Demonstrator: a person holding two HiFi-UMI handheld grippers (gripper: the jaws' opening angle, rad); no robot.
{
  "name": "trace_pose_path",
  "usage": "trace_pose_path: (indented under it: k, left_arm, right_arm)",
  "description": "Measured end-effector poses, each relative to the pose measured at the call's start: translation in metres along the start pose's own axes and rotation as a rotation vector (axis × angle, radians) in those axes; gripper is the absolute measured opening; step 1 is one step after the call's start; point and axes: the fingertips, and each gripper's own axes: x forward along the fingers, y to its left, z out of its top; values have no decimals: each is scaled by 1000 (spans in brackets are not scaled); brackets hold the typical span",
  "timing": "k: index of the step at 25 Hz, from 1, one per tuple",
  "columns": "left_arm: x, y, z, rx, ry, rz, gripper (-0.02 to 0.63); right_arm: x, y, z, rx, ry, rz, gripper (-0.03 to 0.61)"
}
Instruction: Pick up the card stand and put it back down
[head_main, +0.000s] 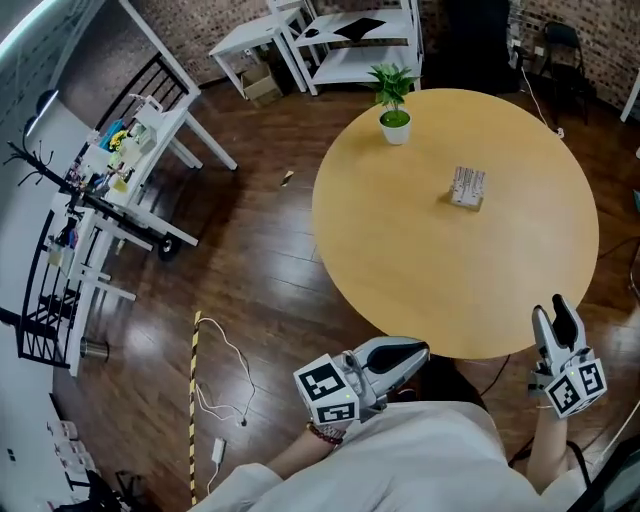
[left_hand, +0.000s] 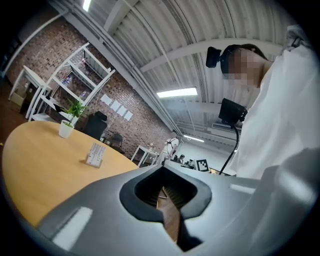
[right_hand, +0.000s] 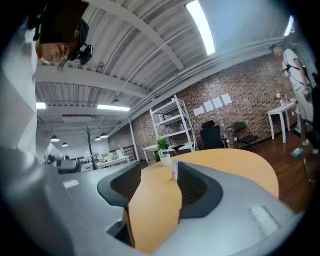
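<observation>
The card stand (head_main: 467, 187), a small pale block, stands upright right of centre on the round wooden table (head_main: 400, 260). Both grippers hang off the table's near edge, well short of the stand. My left gripper (head_main: 420, 350) points right, below the rim, shut with nothing in it. In the left gripper view the card stand (left_hand: 95, 155) shows far off to the left of my left gripper (left_hand: 162, 167). My right gripper (head_main: 555, 315) points up at the rim and is open and empty. In the right gripper view the card stand (right_hand: 174, 170) appears far away in the gap of my right gripper (right_hand: 159, 167).
A small potted plant (head_main: 394, 105) sits at the table's far edge. White shelving (head_main: 350, 40) stands beyond the table, and a cluttered white rack (head_main: 120, 170) is on the left. A loose cable (head_main: 225, 390) and striped tape (head_main: 194, 400) lie on the wooden floor.
</observation>
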Motion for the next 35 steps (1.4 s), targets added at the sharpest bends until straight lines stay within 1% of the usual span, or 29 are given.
trace_pose_path:
  k: [2, 4, 5, 7, 10, 14, 19, 23, 27, 31, 35]
  left_arm:
    - [-13, -14, -9, -17, 3, -26, -8]
    - [-23, -24, -16, -28, 7, -58, -8]
    - [-27, -30, -19, -26, 11, -73, -9]
    - [-34, -43, -21, -14, 19, -95, -11]
    - [-37, -65, -20, -1, 14, -114, -11]
    - [-36, -79, -14, 31, 4, -112, -11]
    - [-28, -80, -2, 40, -34, -50, -11]
    - [-8, -88, -1, 48, -34, -43, -11]
    - [11, -95, -5, 26, -45, -36, -11]
    - [25, -100, -12, 25, -27, -42, -11]
    - [28, -100, -13, 25, -20, -29, -11]
  right_arm:
    - [-25, 34, 25, 22, -79, -4, 218]
    - [-44, 67, 44, -15, -138, 10, 214]
    - [-51, 80, 47, -36, -147, 17, 212]
    - [-64, 99, 40, -49, -136, 17, 195]
    - [-86, 109, 23, -20, -105, 4, 192]
    - [-100, 126, 21, -60, -84, 50, 183]
    - [-102, 123, 34, -65, -87, 98, 172]
    - [-106, 106, 49, -94, -85, 110, 161]
    - [-113, 87, 55, -100, -80, 106, 160]
    - [-115, 73, 51, -81, -72, 106, 155]
    - [-115, 68, 43, -51, -47, 117, 146]
